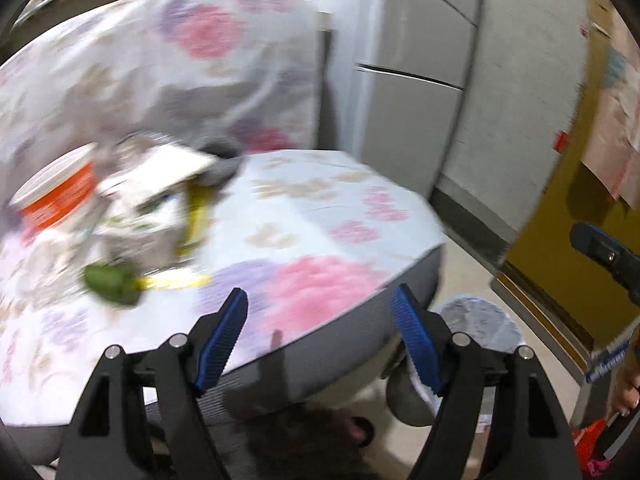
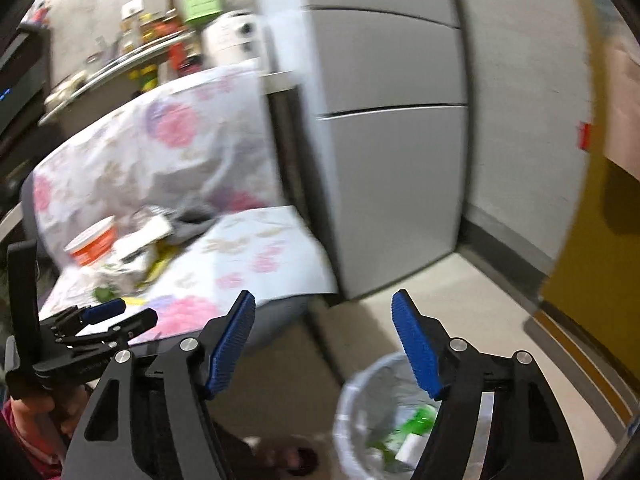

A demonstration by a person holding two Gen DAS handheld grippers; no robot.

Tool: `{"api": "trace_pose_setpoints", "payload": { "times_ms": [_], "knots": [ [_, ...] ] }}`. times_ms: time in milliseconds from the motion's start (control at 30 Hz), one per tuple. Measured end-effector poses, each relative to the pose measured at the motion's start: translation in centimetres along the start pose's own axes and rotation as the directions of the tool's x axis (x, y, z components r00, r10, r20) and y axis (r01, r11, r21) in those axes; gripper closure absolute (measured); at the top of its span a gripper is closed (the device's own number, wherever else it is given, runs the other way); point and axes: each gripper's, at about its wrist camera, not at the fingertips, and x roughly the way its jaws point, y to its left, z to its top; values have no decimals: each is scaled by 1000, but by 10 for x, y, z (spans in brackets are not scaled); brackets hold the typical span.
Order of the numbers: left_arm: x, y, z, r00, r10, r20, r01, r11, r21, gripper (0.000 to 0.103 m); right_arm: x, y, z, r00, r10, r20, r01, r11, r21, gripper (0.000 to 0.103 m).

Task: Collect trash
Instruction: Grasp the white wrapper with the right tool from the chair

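1. The left gripper [image 1: 320, 312] is wide open and holds nothing. Its two blue pads [image 1: 222, 340] are far apart.
2. It hangs over the front edge of a chair [image 1: 344, 216] that wears a cloth with pink and purple flowers.
3. A pile of trash [image 1: 132, 216] lies on the left side of the chair seat, up against the chair back.
4. In the pile there is a white cup with an orange band [image 1: 56, 188], lying on its side at the left end.
5. Next to the cup are crumpled wrappers and a white flat piece. The picture is blurry here, so it may be paper or card.
6. A green lump [image 1: 110, 280] sits at the near edge of the pile, and a yellow strip [image 1: 176, 280] touches it.
7. The right gripper [image 2: 324, 344] is also wide open and holds nothing.
8. It hangs over the floor, above a trash bin [image 2: 360, 400] with a clear bag inside.
9. Inside the bin there are green bits [image 2: 416, 424] and a small white piece.
10. The bin stands on the floor just beside the front of the chair.
11. A gray fridge [image 2: 384, 152] stands right behind the chair, to its right.
12. In the right wrist view, the left gripper shows at the left, near the front of the seat and close to the pile
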Motion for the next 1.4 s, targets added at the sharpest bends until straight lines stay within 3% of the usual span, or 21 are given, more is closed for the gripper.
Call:
{"api": "trace_pose_setpoints", "payload": {
  "times_ms": [133,267,367,500,533,667,1133,1400],
  "knots": [
    [-18,48,-8,996,85,-4,-85,994,-75,26,19,48,13,997,81,-19,-82,994,-71,32],
    [-38,105,-12,983,183,-6,-181,969,-169,25,41,92,22,989,142,-46,-147,980,-132,31],
    [-50,142,-15,957,290,-8,-284,933,-222,21,65,128,29,980,185,-74,-195,965,-177,31],
    [-59,175,-20,930,366,-21,-358,895,-267,21,97,164,33,976,192,-107,-211,954,-214,35],
    [-59,182,-20,928,372,-29,-365,888,-281,21,105,170,34,975,191,-112,-212,951,-225,44],
    [-54,204,-20,919,390,-59,-389,868,-309,21,142,198,38,963,222,-150,-254,934,-250,55],
    [-26,233,-3,907,411,-95,-419,853,-312,21,255,216,54,879,365,-307,-384,923,1,44],
    [-12,237,-3,908,402,-120,-419,853,-313,21,285,214,56,808,504,-305,-469,864,186,43]
  ]
}}
